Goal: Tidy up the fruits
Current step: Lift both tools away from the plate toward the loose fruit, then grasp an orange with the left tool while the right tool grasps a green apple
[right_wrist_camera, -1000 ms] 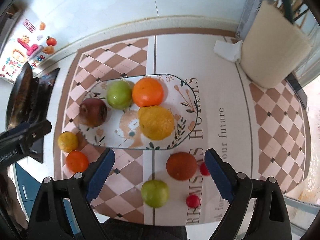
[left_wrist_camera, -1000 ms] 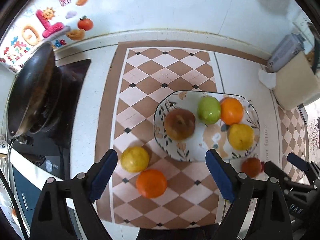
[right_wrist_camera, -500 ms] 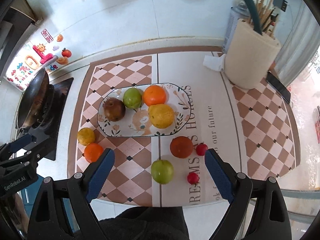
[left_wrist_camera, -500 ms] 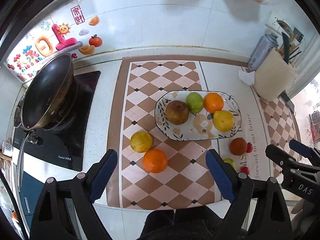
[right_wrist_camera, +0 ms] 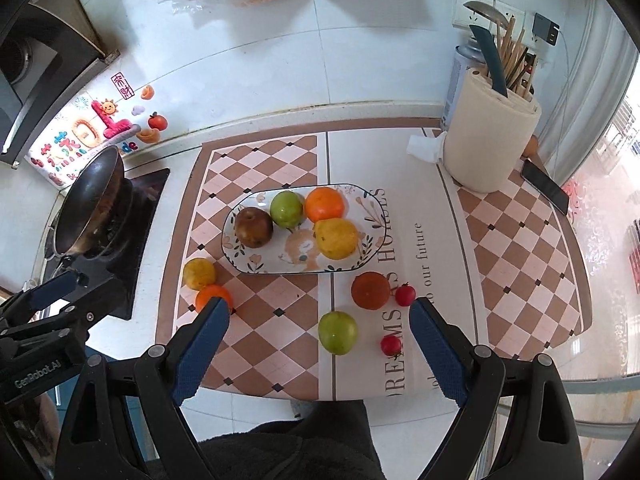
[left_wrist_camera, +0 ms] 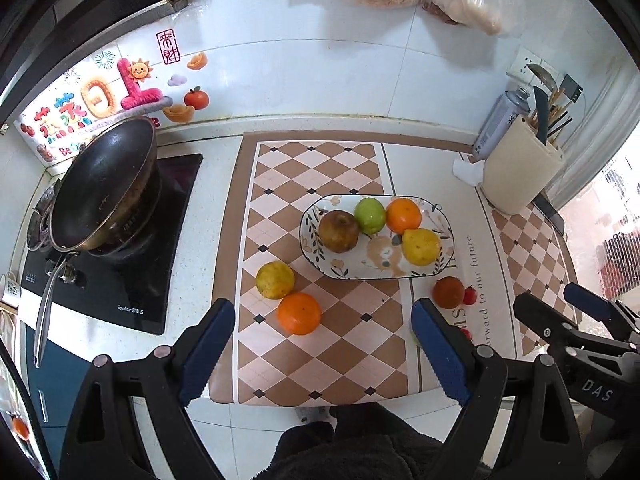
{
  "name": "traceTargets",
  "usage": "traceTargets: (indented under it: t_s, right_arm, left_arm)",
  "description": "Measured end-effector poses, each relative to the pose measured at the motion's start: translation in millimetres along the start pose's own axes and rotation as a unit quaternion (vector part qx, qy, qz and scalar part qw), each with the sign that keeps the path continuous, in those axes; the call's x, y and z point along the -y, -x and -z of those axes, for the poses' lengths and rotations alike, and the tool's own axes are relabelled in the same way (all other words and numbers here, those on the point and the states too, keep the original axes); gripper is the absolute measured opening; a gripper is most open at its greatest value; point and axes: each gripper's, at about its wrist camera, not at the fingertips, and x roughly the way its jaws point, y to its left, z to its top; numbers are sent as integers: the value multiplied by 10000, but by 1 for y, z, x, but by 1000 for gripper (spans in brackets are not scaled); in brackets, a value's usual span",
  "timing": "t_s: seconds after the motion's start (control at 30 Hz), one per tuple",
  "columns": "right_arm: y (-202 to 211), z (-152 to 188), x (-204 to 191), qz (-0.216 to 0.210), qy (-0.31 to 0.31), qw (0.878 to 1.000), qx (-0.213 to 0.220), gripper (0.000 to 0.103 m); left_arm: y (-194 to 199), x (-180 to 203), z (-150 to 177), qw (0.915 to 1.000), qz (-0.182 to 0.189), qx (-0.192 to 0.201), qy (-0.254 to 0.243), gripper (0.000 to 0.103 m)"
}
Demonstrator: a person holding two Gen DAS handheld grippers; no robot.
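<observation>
As both grippers rose away from the table (left_wrist_camera: 208, 216), far more of it came into view; the left gripper (left_wrist_camera: 320, 344) and right gripper (right_wrist_camera: 320, 344) hung empty, fingers spread wide, so sorting had paused. The plate (right_wrist_camera: 372, 216) held a brown pear (right_wrist_camera: 253, 227), green apple (right_wrist_camera: 286, 209), orange (right_wrist_camera: 324, 203) and lemon (right_wrist_camera: 336, 238); six fruits lay beside it.

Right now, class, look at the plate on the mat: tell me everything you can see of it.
The plate is a shallow oblong dish with cut corners, glossy white like glazed ceramic, with a dark rim line, leaf sprigs and a bear picture in the middle. It lies flat on the checked mat, straddling the seam. On it rest a brown fruit, a green fruit, an orange and a yellow fruit. Neither gripper touches it.
</observation>
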Motion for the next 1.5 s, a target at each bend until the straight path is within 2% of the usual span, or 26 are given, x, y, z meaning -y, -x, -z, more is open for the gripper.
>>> traceTargets:
  t_s: [0.2, 0.27, 0.43, 0.53, 0.67, 0.77, 0.93, 1.13, 1.3, 1.33, 1.47, 1.5]
  right_arm:
    - [-27, 4, 6, -156, -36, 9995, -273, 94]
    - [-42, 6, 11, -227, -97, 9989, -395, 94]
    - [-108, 19, 26, -210, -251, 9943, -1011, 93]
    - [-148, 29, 35, -213, -379, 9891, -1409, 90]
    - [-185, 43, 45, -327, -585, 9817, -1785, 88]
    - [-201, 48, 49, -421, -680, 9777, -1942, 82]
    - [-222, 54, 50, -495, -798, 9729, -2114, 78]
    - [-238, 57, 51, -568, -891, 9682, -2266, 77]
    - [-249, 62, 51, -614, -962, 9643, -2388, 74]
    - [-251, 63, 51, -628, -977, 9637, -2402, 73]
    - [-255, 63, 48, -641, -934, 9640, -2404, 71]
    - [-257, 63, 46, -635, -909, 9642, -2410, 70]
  left_arm:
    - [-18, -6, -1, 9997, -58, -188, 132, 91]
    - [-30, -11, -2, 9994, -187, -224, 178, 99]
    - [-70, -24, -1, 9967, -569, -521, 271, 100]
    - [-106, -35, 2, 9927, -690, -915, 378, 100]
    - [-149, -45, 10, 9860, -569, -1456, 585, 100]
    - [-179, -46, 16, 9807, -469, -1786, 646, 100]
    - [-215, -42, 22, 9743, -387, -2135, 601, 100]
    - [-239, -31, 30, 9689, -267, -2409, 492, 100]
    - [-248, -24, 32, 9699, -259, -2391, 374, 99]
    - [-249, -23, 32, 9702, -264, -2383, 349, 97]
    - [-257, -16, 34, 9696, -269, -2420, 233, 61]
    - [-258, -15, 35, 9697, -300, -2417, 212, 62]
